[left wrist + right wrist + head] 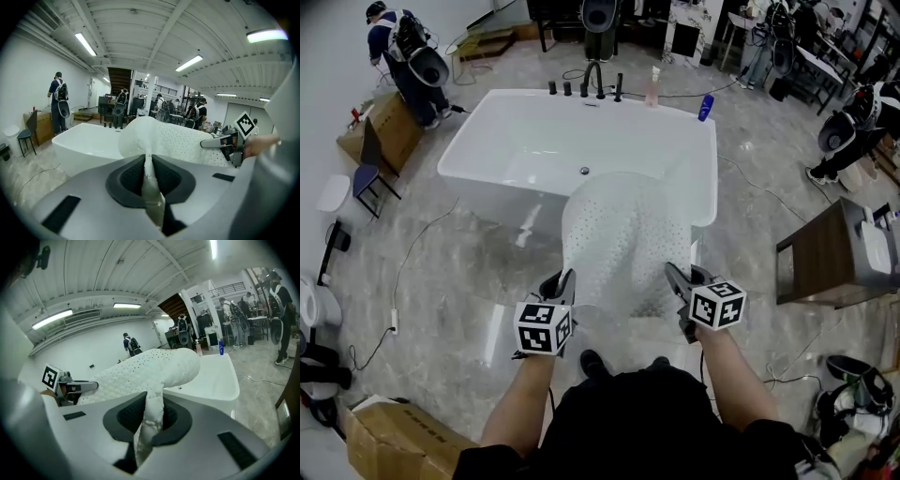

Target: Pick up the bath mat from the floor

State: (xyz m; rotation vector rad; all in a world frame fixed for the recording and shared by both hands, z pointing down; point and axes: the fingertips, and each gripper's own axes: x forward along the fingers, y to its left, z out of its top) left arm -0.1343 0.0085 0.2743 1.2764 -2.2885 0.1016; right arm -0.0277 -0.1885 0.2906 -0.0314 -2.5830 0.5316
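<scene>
While limp, domed, perforated bath mat (623, 239)

Ceiling strip lights (85, 44) shine brightly; edges bend fisheye-like.

The bath mat (623, 239) hangs between the left tongs (566, 279) and the right tongs (673, 274), one near edge pinched in each, above the floor (441, 272). Just ahead of both tongs stands the bathtub (478, 150), with taps (594, 86) on its far rim. A cabinet (825, 255) stands to the right of the right tongs.
</scene>
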